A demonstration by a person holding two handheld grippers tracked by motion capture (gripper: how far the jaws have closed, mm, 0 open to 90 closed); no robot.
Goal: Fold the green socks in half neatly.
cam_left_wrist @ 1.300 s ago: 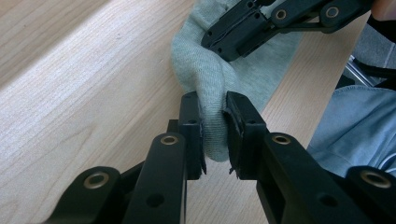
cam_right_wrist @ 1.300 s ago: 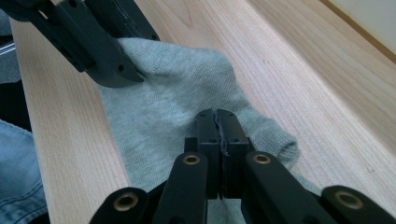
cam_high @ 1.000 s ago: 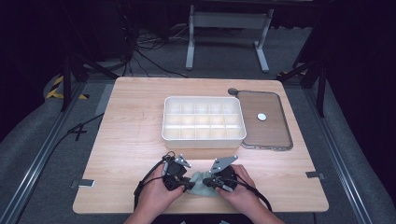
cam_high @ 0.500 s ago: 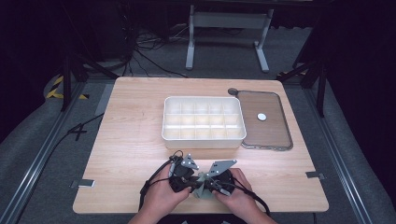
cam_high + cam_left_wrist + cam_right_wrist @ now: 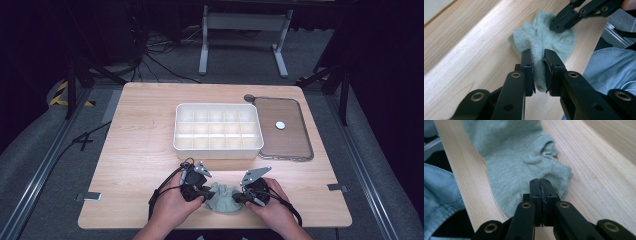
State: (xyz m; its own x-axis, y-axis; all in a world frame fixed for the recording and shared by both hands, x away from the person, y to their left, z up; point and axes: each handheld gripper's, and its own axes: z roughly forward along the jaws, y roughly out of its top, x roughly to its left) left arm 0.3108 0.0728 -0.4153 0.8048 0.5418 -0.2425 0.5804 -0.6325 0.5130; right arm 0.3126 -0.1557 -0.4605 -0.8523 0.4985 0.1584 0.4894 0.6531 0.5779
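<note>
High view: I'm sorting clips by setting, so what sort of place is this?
Probably a lab recording station: a wooden table on dark carpet, framed by metal rails, with floor cables behind it.

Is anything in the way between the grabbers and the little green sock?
No, nothing is. The left gripper already pinches a fold of the green sock between its jaws. The right gripper is shut at the sock's edge; the jaws look pressed together, so whether they hold cloth is hard to tell.
</note>
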